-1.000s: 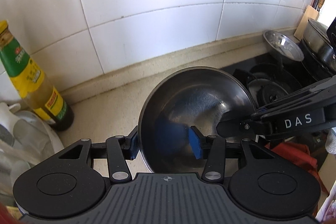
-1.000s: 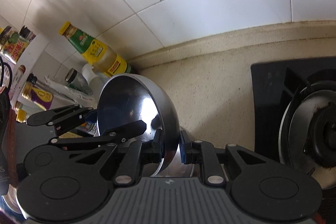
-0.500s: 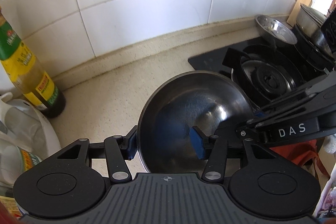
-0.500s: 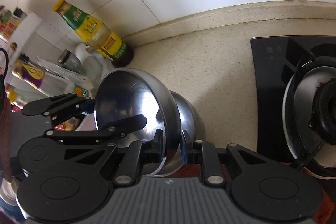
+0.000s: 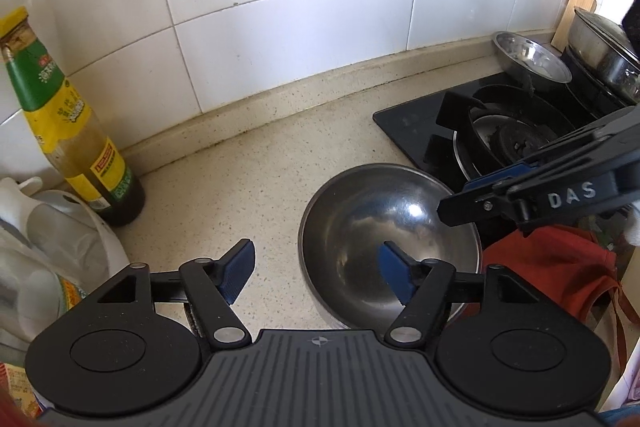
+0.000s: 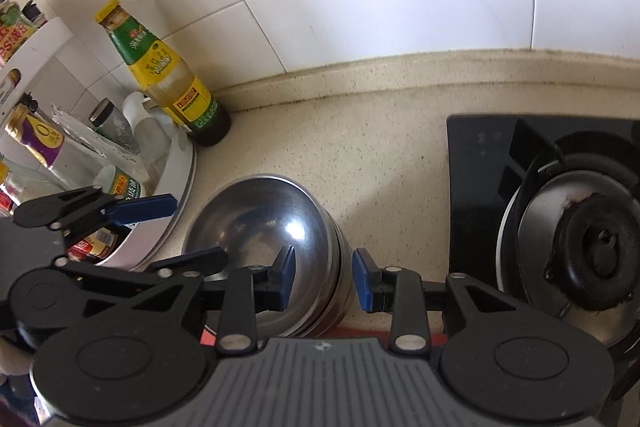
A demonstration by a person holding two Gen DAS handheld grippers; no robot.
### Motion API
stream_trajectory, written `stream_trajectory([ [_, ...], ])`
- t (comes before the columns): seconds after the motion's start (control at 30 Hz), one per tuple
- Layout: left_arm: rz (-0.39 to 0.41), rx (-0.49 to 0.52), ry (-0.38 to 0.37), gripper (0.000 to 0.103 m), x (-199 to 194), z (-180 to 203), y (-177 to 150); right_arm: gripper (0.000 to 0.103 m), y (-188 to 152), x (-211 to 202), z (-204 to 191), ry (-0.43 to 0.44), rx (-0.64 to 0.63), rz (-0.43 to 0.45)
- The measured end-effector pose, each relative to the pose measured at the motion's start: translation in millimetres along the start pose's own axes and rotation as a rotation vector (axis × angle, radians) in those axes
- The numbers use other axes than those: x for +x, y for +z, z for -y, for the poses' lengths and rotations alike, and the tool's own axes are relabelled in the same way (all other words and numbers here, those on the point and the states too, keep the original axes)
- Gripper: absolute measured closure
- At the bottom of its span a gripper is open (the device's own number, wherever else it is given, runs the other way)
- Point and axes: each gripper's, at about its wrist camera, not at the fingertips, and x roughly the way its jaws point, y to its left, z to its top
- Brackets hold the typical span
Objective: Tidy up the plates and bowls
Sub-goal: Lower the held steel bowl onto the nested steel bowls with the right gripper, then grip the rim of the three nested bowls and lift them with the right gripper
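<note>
A steel bowl [image 5: 372, 227] sits upright on the beige counter, nested on other steel bowls [image 6: 340, 291] whose rims show as a stack in the right wrist view. My left gripper [image 5: 318, 273] straddles the near left rim, one blue pad inside the bowl and one outside over the counter. Its jaws are opening and neither pad touches the steel. My right gripper [image 6: 324, 277] straddles the right rim of the stack. Its jaws are opening too, with small gaps to the wall on both sides.
A sauce bottle [image 5: 68, 131] stands by the tiled wall at left, next to a white round rack [image 6: 176, 195] of bottles. A black gas stove [image 5: 500, 139] lies right of the bowls, with another steel bowl [image 5: 532, 61] and a pot [image 5: 600, 47] behind. A red cloth [image 5: 552, 267] lies at the near right.
The bowl, held tilted by both grippers, has come down level onto the stack on the counter. Both grippers have let go of its rim, the left opening wider.
</note>
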Motion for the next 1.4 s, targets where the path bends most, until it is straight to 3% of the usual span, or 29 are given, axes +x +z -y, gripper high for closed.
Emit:
stream_trajectory([
  [0.3, 0.018, 0.012, -0.006, 0.019, -16, -1, -15, 0.071, -2, 6, -6, 0.008, 0.005, -0.018],
  [0.8, -0.007, 0.004, -0.020, 0.017, -18, -4, -43, 0.060, -6, 13, -13, -0.002, 0.027, -0.025],
  [1.4, -0.088, 0.036, -0.110, 0.013, 17, 4, -61, 0.053, -15, 29, -3, 0.005, 0.097, -0.072],
])
